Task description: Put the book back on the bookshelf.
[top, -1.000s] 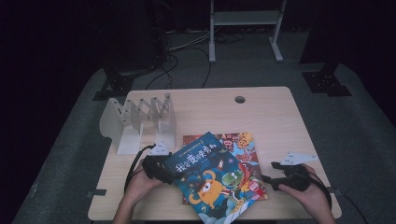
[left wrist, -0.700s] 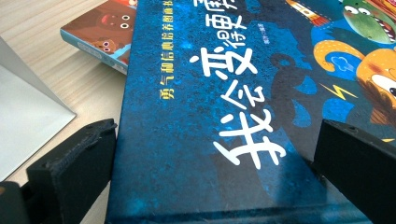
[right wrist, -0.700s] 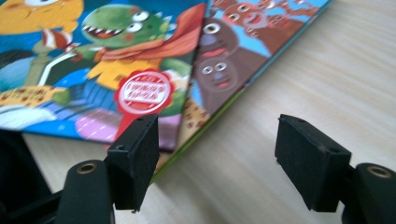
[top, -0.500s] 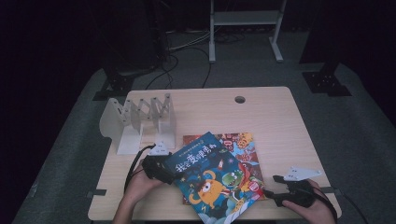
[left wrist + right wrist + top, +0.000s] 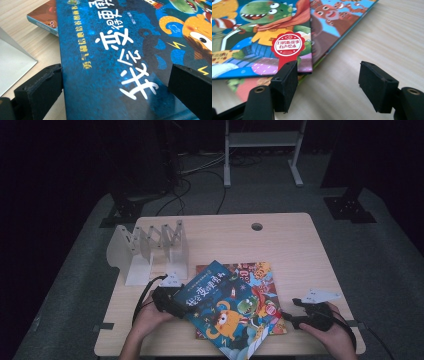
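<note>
the blue picture book point(image 5: 225, 315) is lying tilted on top of a second, orange-and-red picture book point(image 5: 260, 275), both near the front edge of the pale wooden tabletop point(image 5: 285, 245). the left gripper point(image 5: 172, 304) is sitting at the blue book's left edge; in the left gripper view its jaws are standing wide on either side of the cover point(image 5: 120, 62), one jaw just against the book's edge, the other over the cover, and i cannot tell whether they are pressing on it. the right gripper point(image 5: 295, 317) is resting low on the tabletop just off the books' right corner. in the right gripper view its jaws have just been closing but are standing apart over bare wood point(image 5: 342, 75), released, with one jaw just in front of the blue book's corner point(image 5: 294, 60) and nothing between them. a white folding book rack point(image 5: 150, 250) is standing at the tabletop's left, behind the left gripper.
</note>
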The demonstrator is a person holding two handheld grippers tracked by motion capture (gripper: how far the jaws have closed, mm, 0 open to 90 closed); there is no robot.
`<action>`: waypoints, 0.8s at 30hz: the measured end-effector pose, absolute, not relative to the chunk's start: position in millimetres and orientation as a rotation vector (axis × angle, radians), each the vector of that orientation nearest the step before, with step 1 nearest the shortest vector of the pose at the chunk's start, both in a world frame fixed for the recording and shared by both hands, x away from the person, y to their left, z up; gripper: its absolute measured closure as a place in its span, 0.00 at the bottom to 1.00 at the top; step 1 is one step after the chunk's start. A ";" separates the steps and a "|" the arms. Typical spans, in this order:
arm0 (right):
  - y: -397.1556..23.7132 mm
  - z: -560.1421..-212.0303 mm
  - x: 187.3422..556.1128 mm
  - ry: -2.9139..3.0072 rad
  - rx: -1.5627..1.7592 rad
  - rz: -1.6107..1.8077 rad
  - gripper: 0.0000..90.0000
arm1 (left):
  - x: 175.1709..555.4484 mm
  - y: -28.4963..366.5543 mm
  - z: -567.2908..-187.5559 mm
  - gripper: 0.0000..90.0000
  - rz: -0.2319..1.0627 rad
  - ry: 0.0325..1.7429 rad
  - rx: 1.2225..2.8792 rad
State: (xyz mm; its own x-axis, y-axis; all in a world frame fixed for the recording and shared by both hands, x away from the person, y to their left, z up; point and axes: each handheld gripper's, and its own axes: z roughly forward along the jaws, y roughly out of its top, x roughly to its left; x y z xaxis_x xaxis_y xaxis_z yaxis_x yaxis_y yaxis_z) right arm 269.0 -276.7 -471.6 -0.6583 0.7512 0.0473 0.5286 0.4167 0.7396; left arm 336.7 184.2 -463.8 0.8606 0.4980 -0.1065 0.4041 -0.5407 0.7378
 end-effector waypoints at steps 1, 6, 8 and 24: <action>-277.0 -471.4 271.4 2.383 1.110 1.082 0.34 | 336.4 184.3 -463.8 0.00 0.144 0.647 2.213; -276.2 -470.2 288.0 2.364 1.122 1.053 0.35 | 335.8 185.2 -463.7 0.00 0.129 0.640 2.218; -275.7 -470.0 295.1 2.358 1.126 1.049 0.35 | 335.2 185.8 -463.4 0.00 0.128 0.640 2.220; -270.2 -466.8 357.3 2.304 1.199 0.973 0.38 | 321.4 186.7 -457.8 0.00 0.067 0.596 2.214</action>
State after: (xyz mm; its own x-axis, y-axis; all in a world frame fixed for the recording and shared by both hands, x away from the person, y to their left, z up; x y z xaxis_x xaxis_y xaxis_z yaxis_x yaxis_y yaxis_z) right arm 357.3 -270.2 -466.8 -0.5718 0.8204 -0.0057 0.5679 0.4009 0.7189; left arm 321.4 186.7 -457.8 0.8865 0.4386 -0.1476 0.3946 -0.5497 0.7363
